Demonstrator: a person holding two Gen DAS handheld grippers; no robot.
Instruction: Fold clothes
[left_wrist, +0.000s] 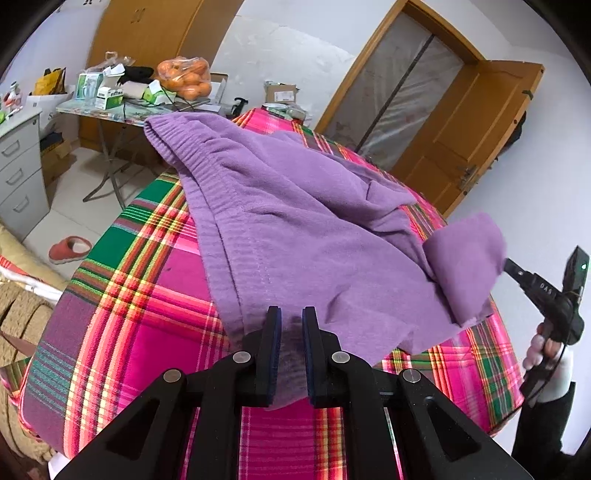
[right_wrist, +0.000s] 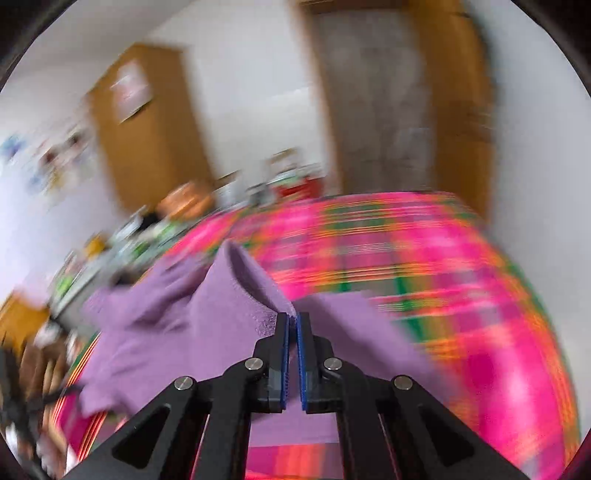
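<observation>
Purple garment (left_wrist: 295, 229) lies on plaid bedspread (left_wrist: 140, 295) near wooden door (left_wrist: 469, 136).

Both views angled down along black fingers, close over the purple garment (left_wrist: 295, 229) on the plaid bedspread (left_wrist: 147, 295) (shared ground); right view badly motion-blurred.

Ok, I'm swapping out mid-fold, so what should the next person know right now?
Left gripper: shut on the near edge of the purple garment, pinning it to the plaid bedcover.
Right gripper: shut on a lifted corner of the garment.
Done: first fold under way, nothing finished.
Left: lay that corner across, flatten, finish folding.
</observation>
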